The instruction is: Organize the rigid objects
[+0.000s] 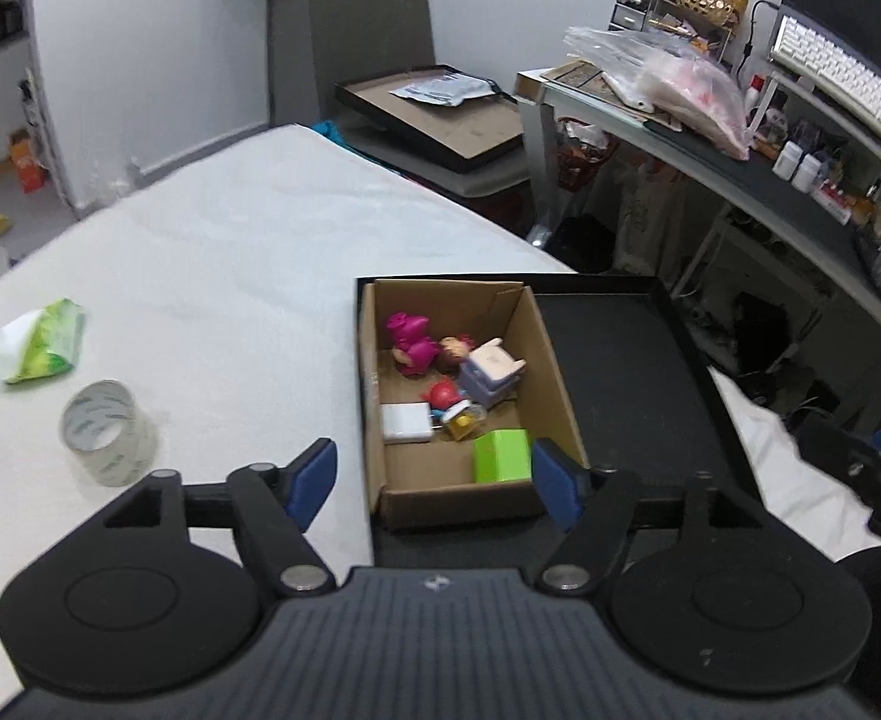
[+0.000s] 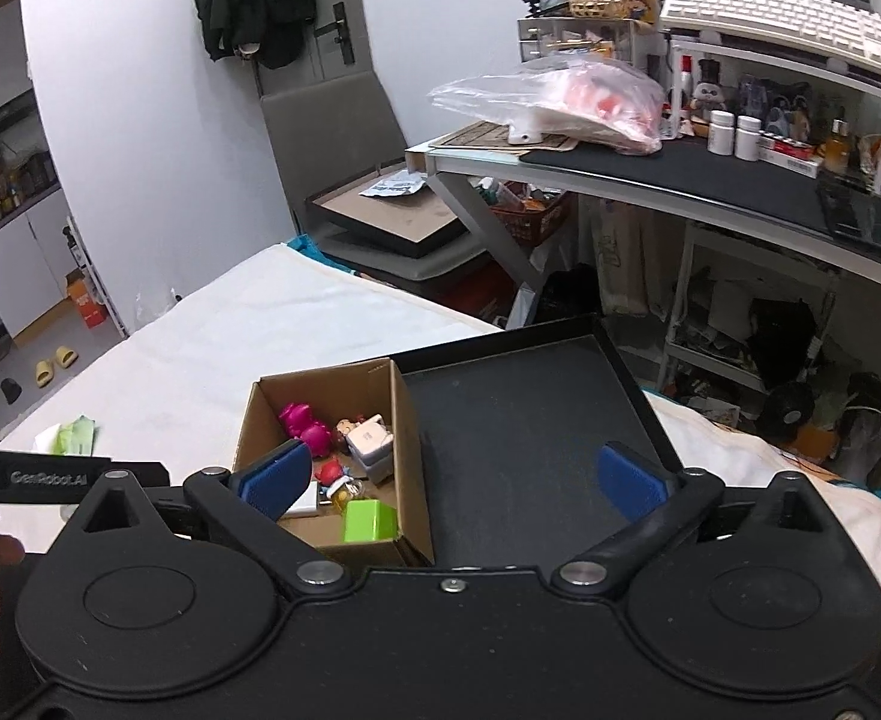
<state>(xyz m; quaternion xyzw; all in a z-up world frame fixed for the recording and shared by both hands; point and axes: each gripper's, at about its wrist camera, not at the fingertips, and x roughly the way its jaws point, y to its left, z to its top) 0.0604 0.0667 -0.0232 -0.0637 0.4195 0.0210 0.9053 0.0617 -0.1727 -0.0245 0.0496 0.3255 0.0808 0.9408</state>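
A cardboard box [image 1: 545, 360] sits in the left part of a black tray [image 1: 626, 372] on the white bed. Inside lie a magenta toy [image 1: 410, 342], a small doll, a pale toy chair [image 1: 491, 372], a red figure, a white charger [image 1: 405, 422] and a green block [image 1: 502, 455]. A clear tape roll [image 1: 107, 432] and a green tissue pack [image 1: 44, 342] lie on the bed to the left. My left gripper [image 1: 434, 474] is open and empty above the box's near end. My right gripper [image 2: 455, 477] is open and empty above the box [image 2: 407, 438] and tray [image 2: 530, 420].
A cluttered desk [image 2: 680, 168] with a keyboard, bottles and a plastic bag stands to the right. A grey chair [image 2: 344, 138] with a flat black frame stands beyond the bed. The bed edge runs close behind the tray.
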